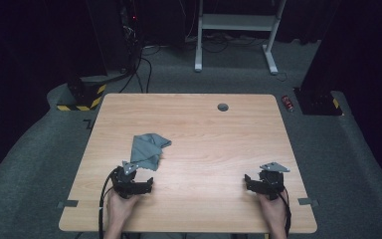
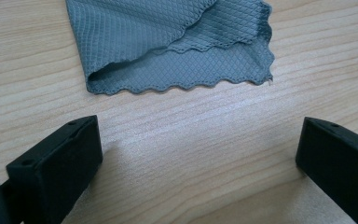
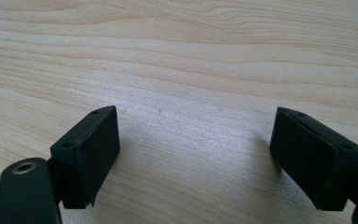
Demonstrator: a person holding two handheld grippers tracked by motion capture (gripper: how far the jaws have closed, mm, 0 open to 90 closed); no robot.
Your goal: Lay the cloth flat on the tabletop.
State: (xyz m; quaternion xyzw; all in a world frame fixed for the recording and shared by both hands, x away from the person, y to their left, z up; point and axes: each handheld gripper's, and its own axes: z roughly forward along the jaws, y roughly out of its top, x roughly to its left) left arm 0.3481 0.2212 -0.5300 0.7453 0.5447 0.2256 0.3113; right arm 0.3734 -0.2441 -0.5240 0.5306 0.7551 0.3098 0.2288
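Left tool (image 2: pixel 198 154): jaws spread wide, nothing between them, sitting low over the table (image 1: pixel 219 134) at the near-left. Just beyond its tips lies the cloth (image 2: pixel 177 51), grey, waffle-textured, crumpled w/ one layer folded over another and a wavy hem facing the tool. Tool and cloth are near but not touching; bare wood shows between them.

Right tool (image 3: pixel 196 149): also spread, empty, over bare wood at the near-right, well apart from the cloth.

In the high view the cloth (image 1: pixel 149 147) sits left of centre, directly past the left tool (image 1: pixel 140 185), w/ the right tool (image 1: pixel 258 183) across the table.

Risks, as a guess:
- The hem lies flat on the wood, so a jaw coming in too high could skate over it and shove the cloth away instead of getting under.
- Two layers overlap at the near edge; a pinch may catch just the top one, so it'd unfold unevenly when lifted.
- The right tool is far off, so any two-handed spreading needs a long reach first.
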